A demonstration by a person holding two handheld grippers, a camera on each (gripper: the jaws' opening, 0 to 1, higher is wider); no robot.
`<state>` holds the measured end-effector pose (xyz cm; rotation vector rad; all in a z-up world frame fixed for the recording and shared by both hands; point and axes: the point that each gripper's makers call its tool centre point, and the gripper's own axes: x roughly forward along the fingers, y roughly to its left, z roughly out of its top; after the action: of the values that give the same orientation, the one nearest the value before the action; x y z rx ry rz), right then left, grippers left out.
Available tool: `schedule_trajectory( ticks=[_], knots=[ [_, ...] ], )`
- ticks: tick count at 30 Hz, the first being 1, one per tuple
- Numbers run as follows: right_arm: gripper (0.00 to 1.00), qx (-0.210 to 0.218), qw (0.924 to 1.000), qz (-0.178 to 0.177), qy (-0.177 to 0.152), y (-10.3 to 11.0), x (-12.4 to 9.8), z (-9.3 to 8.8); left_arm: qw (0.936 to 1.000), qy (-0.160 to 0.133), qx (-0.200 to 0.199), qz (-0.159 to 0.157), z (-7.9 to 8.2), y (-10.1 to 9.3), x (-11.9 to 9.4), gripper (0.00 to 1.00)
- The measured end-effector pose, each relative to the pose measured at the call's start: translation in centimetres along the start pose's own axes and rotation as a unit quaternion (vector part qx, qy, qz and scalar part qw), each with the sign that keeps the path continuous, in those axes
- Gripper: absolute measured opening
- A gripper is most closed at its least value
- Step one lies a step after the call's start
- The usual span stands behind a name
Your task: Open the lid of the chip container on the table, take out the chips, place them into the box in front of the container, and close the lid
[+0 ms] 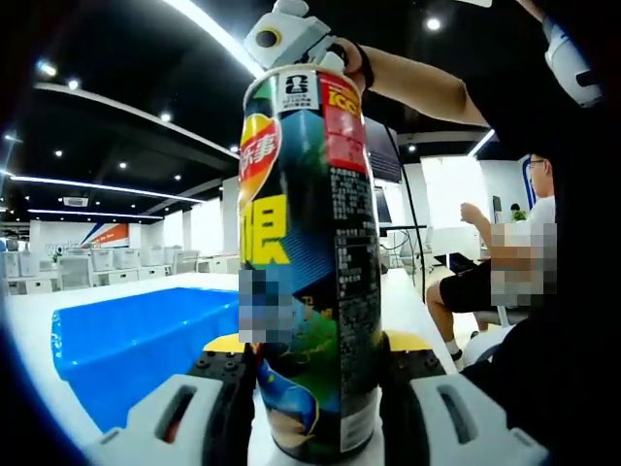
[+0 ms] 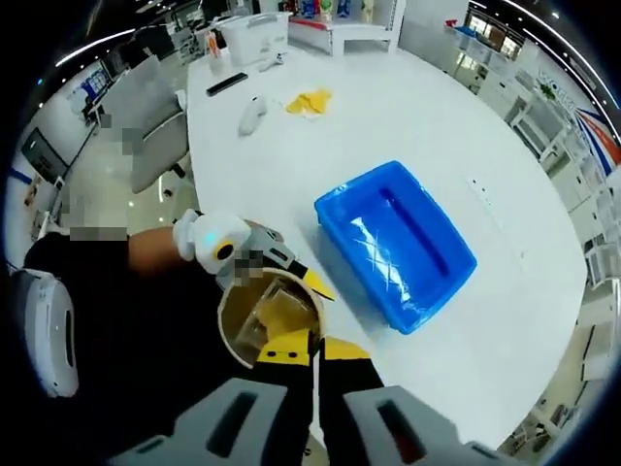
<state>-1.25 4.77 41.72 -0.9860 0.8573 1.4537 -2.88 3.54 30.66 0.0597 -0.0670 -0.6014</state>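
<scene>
- Between the left gripper point(image 1: 315, 388) jaws, a glossy cylindrical chip can point(image 1: 309, 262) is clamped upright.
- Right gripper point(image 2: 315, 364) jaws are closed at the can's open rim.
- Beside it, a blue plastic box point(image 2: 396, 245) is seen on the white table point(image 2: 408, 107).

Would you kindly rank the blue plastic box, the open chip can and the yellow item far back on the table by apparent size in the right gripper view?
1. Blue plastic box.
2. Open chip can, though it sits nearer the camera.
3. Yellow item, farthest away.

Both grippers point(image 1: 315, 388) point(image 2: 315, 374): grey slotted bodies w/ black jaws, yellow-tipped; person wears a black wristband point(image 1: 363, 66).
</scene>
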Motion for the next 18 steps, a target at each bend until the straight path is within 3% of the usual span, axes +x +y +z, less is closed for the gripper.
schedule_trajectory(
  ticks=[9, 14, 18],
  knots=[
    [0.0, 0.033, 0.9965, 0.017, -0.075, -1.1, -0.6, -1.4, 0.9998, 0.017, 0.0, -0.009, 0.4, -0.1, 0.4, 0.5],
    [0.0, 0.059, 0.9916, 0.034, -0.11, -1.9, -0.8, -2.6, 0.9977, 0.058, 0.018, -0.029, 0.2, -0.1, 0.7, 0.5],
    [0.0, 0.082, 0.9828, 0.051, -0.157, -2.5, -0.7, -4.1, 0.9941, 0.091, 0.046, -0.037, 0.1, 0.3, 0.4, 0.5]
  ],
)
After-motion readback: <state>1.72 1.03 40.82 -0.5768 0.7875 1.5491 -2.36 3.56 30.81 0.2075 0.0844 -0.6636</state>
